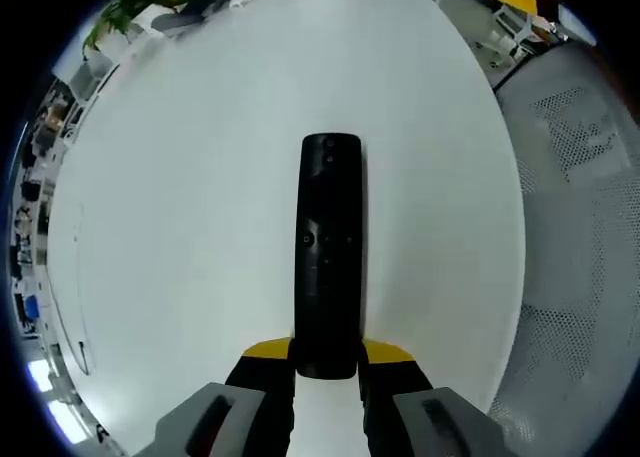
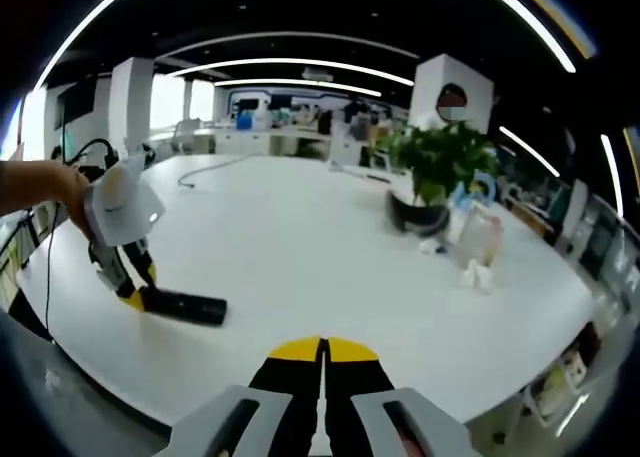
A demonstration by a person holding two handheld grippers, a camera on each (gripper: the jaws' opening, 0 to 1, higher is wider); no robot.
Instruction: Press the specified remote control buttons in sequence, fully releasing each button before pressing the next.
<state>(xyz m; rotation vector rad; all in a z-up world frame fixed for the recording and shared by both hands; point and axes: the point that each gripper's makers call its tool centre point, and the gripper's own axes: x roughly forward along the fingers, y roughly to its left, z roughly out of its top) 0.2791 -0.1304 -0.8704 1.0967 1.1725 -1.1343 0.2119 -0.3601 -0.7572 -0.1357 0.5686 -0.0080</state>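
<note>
A long black remote control (image 1: 328, 252) lies face up on the white table (image 1: 200, 177), its buttons showing. My left gripper (image 1: 327, 362) is shut on the remote's near end, yellow-tipped jaws on either side of it. In the right gripper view, the same remote (image 2: 185, 306) sticks out from the left gripper (image 2: 135, 295), which a person's hand (image 2: 40, 189) holds at the table's left edge. My right gripper (image 2: 323, 355) hovers above the near table edge, jaws closed together with nothing between them, well to the right of the remote.
A potted plant (image 2: 435, 177) stands at the back right of the table (image 2: 300, 237), with a clear bottle (image 2: 478, 239) and small white items beside it. A cable (image 2: 215, 167) trails across the far side. A grey mesh chair (image 1: 580, 227) sits past the table's edge.
</note>
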